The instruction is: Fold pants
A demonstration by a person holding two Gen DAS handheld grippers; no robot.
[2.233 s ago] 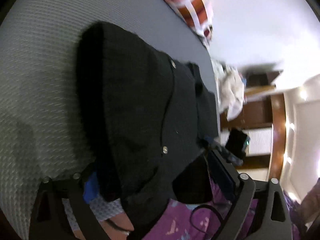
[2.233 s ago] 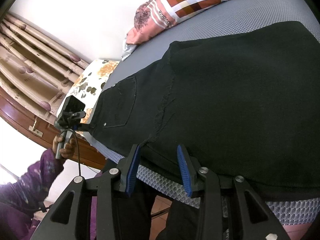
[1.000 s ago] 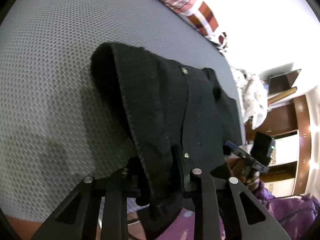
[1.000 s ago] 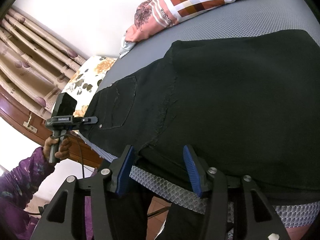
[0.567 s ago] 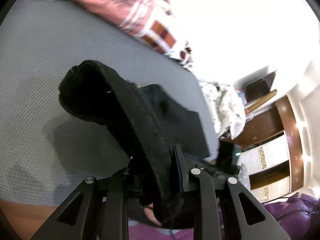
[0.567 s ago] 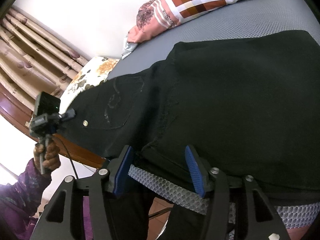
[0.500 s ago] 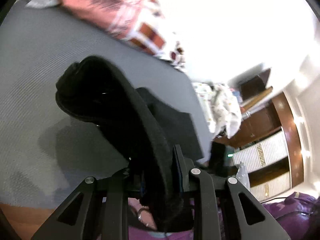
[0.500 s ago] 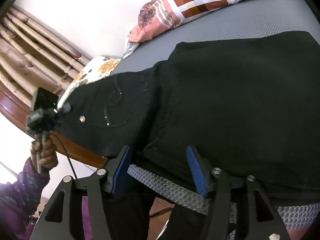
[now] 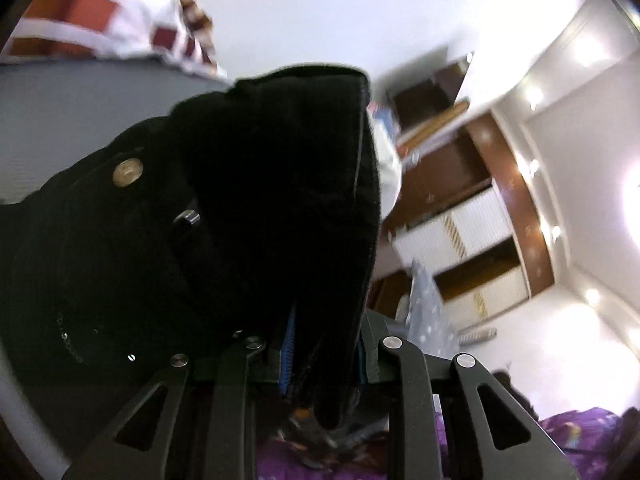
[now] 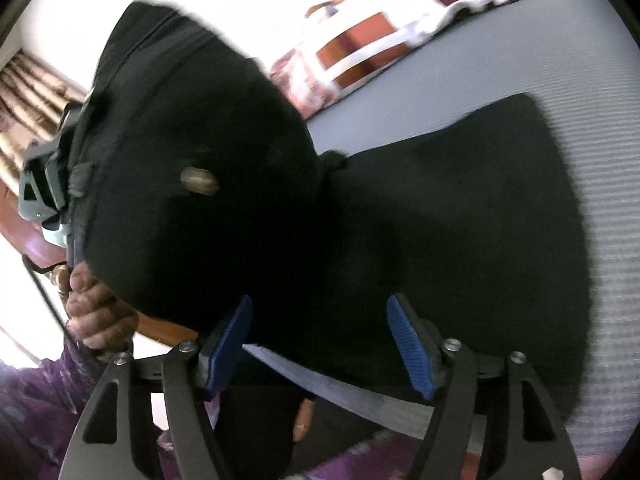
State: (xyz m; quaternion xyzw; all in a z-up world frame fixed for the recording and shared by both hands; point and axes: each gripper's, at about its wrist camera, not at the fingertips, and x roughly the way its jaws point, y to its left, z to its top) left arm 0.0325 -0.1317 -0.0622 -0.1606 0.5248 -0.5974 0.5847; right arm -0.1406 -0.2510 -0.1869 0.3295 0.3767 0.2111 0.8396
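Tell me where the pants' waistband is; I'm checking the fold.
Lifted off the grey mattress, the waistband hangs at left in the right wrist view, clamped in the left gripper.

A grey mattress (image 10: 460, 80) carries black pants (image 10: 460, 220) and a checked pillow (image 10: 380, 36) at its far end.

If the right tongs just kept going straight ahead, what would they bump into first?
Most likely the black pants. The open right tongs point at the part lying on the grey bed, right in front of the blue pads. Depth is hard to judge here.
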